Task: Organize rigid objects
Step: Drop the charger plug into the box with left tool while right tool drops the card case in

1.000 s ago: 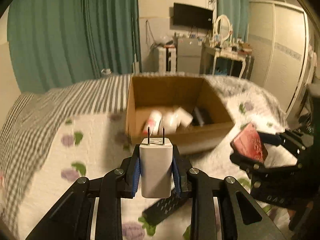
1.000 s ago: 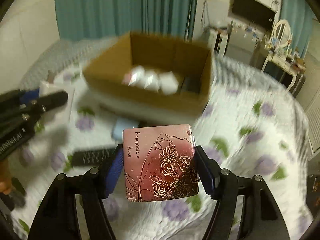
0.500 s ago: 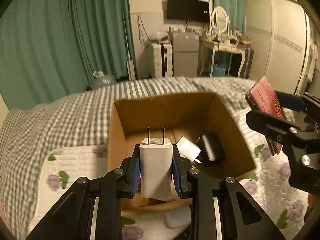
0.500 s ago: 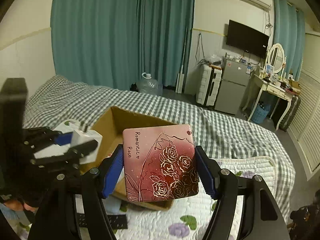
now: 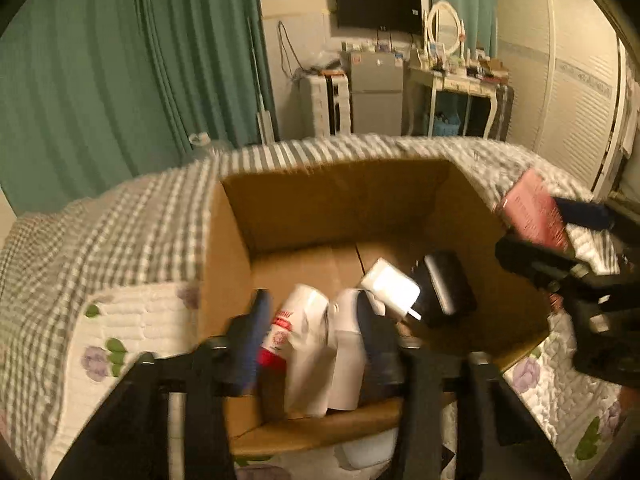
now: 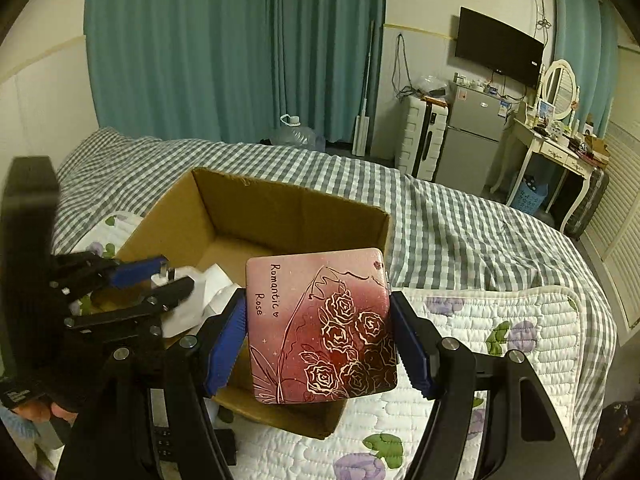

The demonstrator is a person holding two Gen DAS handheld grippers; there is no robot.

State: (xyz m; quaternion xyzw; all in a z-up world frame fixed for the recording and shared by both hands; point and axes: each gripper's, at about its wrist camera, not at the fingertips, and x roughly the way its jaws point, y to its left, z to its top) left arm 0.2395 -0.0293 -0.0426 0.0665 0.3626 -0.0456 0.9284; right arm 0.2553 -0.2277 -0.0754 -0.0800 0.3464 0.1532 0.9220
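An open cardboard box [image 5: 228, 248] [image 6: 280, 208] sits on the bed. My left gripper [image 5: 312, 304] [image 6: 160, 280] hangs over its near side with the jaws opening. The white plug charger [image 5: 316, 372] [image 6: 182, 308] is a blur between the fingers, loose from the pads and tilted down into the box. Inside lie a white bottle with a red label [image 5: 286, 320], another white charger [image 5: 390, 286] and a black block [image 5: 444, 284]. My right gripper [image 6: 320, 328] [image 5: 560, 248] is shut on a pink rose-print case [image 6: 320, 328] [image 5: 532, 208], held above the box's right near corner.
The box rests on a floral quilt [image 6: 500, 320] over a grey checked blanket [image 6: 460, 220]. A black remote [image 6: 160, 440] lies in front of the box. A hand [image 6: 36, 412] grips the left tool. Curtains, a fridge and a dressing table stand beyond the bed.
The left jaws have spread and the charger, firmly pinched before, now drops blurred between them. The right gripper with the rose case has come in closer over the box.
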